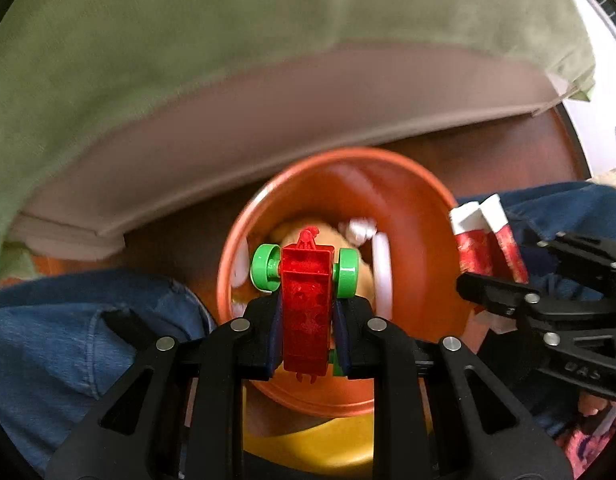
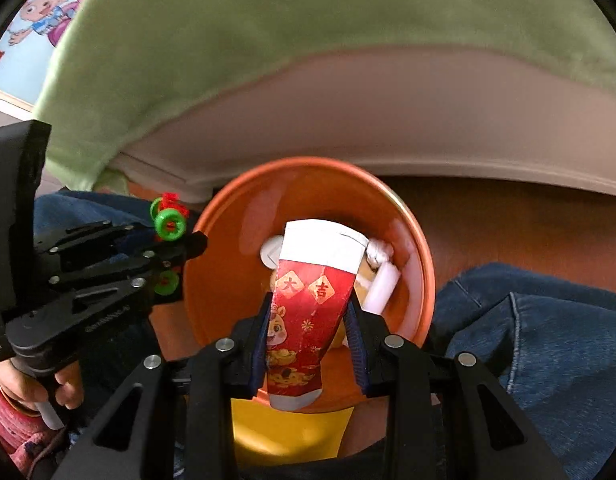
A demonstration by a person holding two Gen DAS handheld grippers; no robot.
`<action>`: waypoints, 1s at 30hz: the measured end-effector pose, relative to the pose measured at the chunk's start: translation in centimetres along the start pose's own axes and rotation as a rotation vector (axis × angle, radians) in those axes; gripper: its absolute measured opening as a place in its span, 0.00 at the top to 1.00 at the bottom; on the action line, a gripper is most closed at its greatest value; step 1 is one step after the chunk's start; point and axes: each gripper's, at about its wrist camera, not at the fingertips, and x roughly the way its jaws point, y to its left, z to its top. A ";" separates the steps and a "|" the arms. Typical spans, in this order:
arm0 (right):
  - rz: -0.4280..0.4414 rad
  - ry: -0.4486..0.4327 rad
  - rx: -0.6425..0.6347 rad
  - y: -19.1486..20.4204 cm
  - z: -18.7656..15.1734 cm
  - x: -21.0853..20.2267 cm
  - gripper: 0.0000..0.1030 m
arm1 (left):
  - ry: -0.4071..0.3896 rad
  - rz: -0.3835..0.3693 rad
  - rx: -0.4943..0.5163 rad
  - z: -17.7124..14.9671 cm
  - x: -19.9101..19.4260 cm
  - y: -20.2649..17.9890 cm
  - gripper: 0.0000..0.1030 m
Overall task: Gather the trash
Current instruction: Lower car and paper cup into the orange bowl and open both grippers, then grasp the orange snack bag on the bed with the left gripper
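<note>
My left gripper [image 1: 306,312] is shut on a red toy car [image 1: 307,304] with green wheels and holds it above an orange bin [image 1: 420,192]. My right gripper [image 2: 310,328] is shut on a red and white paper cup [image 2: 312,304], squashed flat, above the same bin [image 2: 228,240]. The bin holds white crumpled paper [image 1: 362,229], a white tube [image 2: 382,286] and something tan. The right gripper and its cup [image 1: 484,240] show at the right in the left wrist view. The left gripper and the toy car [image 2: 170,220] show at the left in the right wrist view.
A bed with a green blanket [image 1: 188,40] and pale mattress edge [image 2: 388,120] stands just behind the bin. The person's jeans-clad knees [image 1: 68,328] flank the bin on both sides. A yellow object [image 2: 284,428] lies under the bin's near side. The floor [image 2: 488,220] is reddish brown.
</note>
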 end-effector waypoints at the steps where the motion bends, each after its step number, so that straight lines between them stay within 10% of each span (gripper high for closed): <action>1: -0.003 0.007 0.000 0.0 0.0 0.3 0.67 | 0.013 0.002 -0.002 -0.1 0.6 0.0 0.80; 5: -0.015 0.022 0.010 0.2 -0.1 0.9 0.62 | 0.058 0.008 -0.003 -0.4 2.2 0.3 0.76; 10: -0.029 0.034 0.041 0.0 0.5 1.9 0.46 | 0.067 0.015 -0.023 -0.8 2.7 0.5 0.28; 30: -0.005 0.001 0.093 -1.7 -0.2 0.3 0.39 | 0.029 0.007 -0.061 -0.5 0.9 1.2 0.25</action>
